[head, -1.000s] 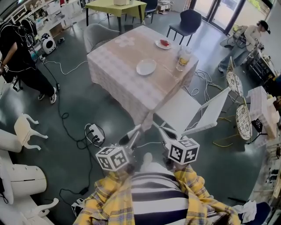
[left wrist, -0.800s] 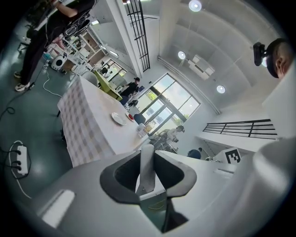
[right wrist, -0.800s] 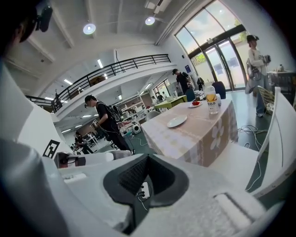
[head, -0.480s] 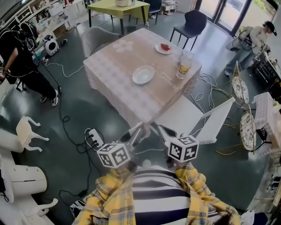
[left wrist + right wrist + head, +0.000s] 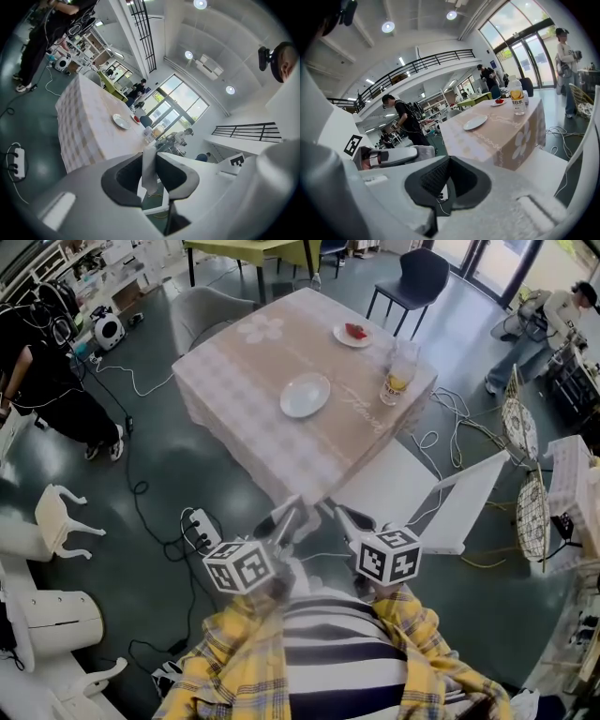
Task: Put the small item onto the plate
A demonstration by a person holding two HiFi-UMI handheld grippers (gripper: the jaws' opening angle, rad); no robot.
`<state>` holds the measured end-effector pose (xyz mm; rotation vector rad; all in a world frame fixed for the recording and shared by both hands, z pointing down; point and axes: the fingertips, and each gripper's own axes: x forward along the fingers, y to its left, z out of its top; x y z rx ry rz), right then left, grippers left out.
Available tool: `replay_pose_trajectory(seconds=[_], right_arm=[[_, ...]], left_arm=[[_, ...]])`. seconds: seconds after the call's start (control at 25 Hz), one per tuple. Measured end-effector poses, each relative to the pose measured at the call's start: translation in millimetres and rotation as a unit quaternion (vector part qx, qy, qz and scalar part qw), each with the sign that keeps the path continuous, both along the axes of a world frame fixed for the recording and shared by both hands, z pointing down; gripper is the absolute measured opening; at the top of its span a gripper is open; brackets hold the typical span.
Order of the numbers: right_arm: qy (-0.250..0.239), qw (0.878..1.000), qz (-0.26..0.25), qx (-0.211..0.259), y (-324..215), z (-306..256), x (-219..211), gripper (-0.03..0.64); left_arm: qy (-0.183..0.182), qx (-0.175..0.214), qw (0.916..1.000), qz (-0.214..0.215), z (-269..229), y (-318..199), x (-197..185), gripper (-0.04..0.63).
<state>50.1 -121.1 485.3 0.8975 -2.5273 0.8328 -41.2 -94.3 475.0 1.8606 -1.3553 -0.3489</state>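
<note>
While you hold both arms tucked at your chest, angled slightly down toward the surface (image 5: 234,371), your left hand-held gripper (image 5: 284,518) pinches a thin white item (image 5: 149,171), your right hand-held gripper (image 5: 339,517) is closed on nothing, and the plate (image 5: 306,395) sits well ahead.

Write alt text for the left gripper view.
The left tongs pinch a thin white paper-like strip upright between their dark pads. Beyond them stands a table with a beige checked cloth, carrying a round white plate.
</note>
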Motion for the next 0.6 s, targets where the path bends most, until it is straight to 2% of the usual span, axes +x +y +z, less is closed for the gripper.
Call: replay_pose_trajectory(seconds=[0.32,0.6], right_arm=[[0.004,1.0,0.022,0.002,-49.7,-3.7,-4.9,-0.002],[0.014,0.999,0.031,0.002,-98.6,-4.0,-25.4,-0.002]], left_arm=[[0.001,0.002,0.9996,0.03,-3.3,-59.4,-3.6,0.087],[0.003,0.002,0.9989,0.046,-4.9,-110.5,-22.2,0.087]])
